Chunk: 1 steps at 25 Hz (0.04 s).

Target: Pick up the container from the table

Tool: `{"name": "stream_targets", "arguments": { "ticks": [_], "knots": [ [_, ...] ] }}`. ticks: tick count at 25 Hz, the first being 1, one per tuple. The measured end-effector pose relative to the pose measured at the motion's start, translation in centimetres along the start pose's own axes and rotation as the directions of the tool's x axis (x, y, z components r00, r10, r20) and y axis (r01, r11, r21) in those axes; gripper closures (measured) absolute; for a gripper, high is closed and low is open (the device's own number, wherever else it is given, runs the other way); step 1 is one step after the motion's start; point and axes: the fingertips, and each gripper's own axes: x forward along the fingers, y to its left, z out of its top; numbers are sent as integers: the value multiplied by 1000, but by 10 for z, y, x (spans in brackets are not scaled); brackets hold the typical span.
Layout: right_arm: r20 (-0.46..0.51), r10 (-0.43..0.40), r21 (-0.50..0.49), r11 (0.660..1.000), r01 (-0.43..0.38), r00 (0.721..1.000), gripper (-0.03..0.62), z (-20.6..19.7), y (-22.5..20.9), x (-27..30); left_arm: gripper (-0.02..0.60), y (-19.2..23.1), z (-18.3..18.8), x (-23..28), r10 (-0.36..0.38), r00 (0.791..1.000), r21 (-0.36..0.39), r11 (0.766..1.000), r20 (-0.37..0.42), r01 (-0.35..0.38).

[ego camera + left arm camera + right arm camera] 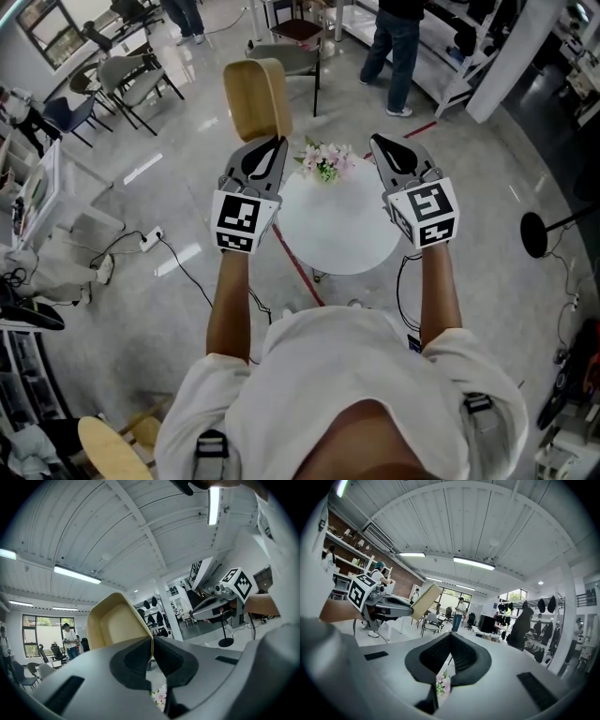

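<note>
While the fingers of the left gripper [277, 141] are pinching one thin wall of the pale yellow rectangular plastic container [255, 94], the container is hanging upright, clear of the round white surface [347, 239]. The right gripper [378, 141] is idling beside it, fingers closed on nothing, since one grip apparently suffices.

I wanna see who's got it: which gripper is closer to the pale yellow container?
Left. The left gripper clamps the rim of the pale yellow container; the right gripper is apart beside it, empty.

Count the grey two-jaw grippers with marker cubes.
2. The left gripper is shut on the rim of the tan plastic container, beside the round white table; the right gripper is shut, empty, by the table's right edge.
</note>
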Motion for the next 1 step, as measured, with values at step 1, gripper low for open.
{"name": "stream_targets", "arguments": {
  "ticks": [1],
  "knots": [
    [-1, -1, 0, 1000, 1, 1000, 582, 0, 0, 1, 552, 1, 0, 0, -1, 1000, 0, 1000, 0, 1]
  ]
}}
